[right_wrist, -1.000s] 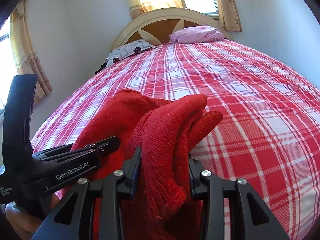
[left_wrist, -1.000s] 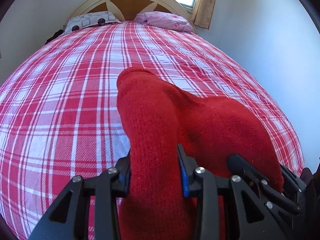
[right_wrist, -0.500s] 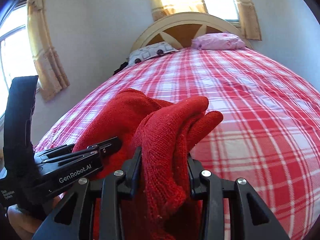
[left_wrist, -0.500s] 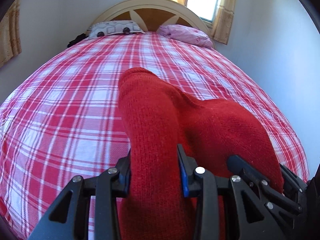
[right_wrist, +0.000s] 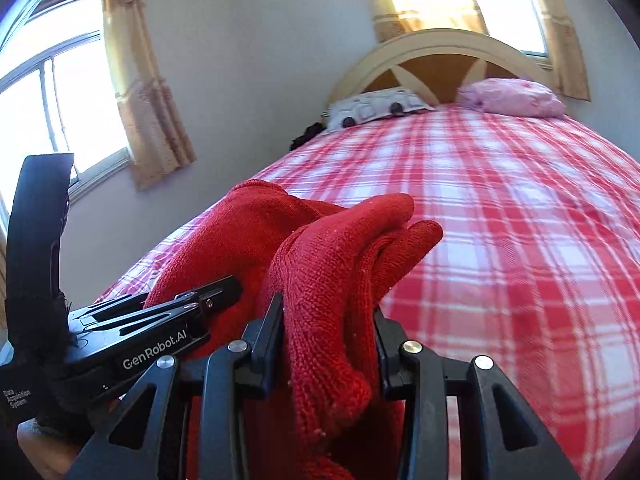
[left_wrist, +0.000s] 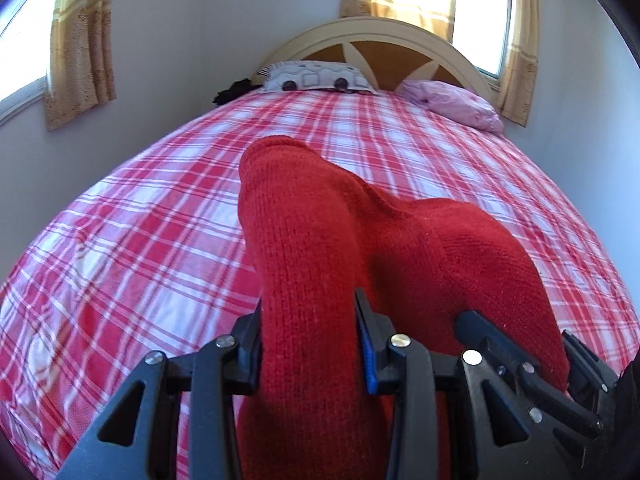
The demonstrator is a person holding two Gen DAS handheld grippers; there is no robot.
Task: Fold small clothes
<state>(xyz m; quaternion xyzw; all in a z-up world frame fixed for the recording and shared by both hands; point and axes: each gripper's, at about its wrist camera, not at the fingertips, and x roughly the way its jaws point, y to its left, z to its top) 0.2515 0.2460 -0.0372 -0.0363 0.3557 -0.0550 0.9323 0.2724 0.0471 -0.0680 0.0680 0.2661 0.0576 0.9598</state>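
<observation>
A red knitted garment point(left_wrist: 320, 248) is held between both grippers above the red-and-white plaid bed point(left_wrist: 140, 240). My left gripper point(left_wrist: 308, 340) is shut on a thick fold of it. My right gripper point(right_wrist: 328, 332) is shut on another bunched fold of the same red knit point(right_wrist: 340, 248). The two grippers are close side by side: the right one shows at the lower right of the left wrist view point(left_wrist: 520, 364), and the left one shows at the lower left of the right wrist view point(right_wrist: 152, 320). The cloth hides the fingertips.
The plaid bed point(right_wrist: 520, 240) stretches ahead to a cream headboard point(left_wrist: 384, 36). A patterned pillow point(left_wrist: 316, 76) and a pink pillow point(left_wrist: 452, 104) lie at its head. Walls stand on both sides, with curtained windows point(right_wrist: 60, 112).
Both grippers have tilted upward with the garment still gripped; more wall, curtains and window show now, and the bed sits lower in both views.
</observation>
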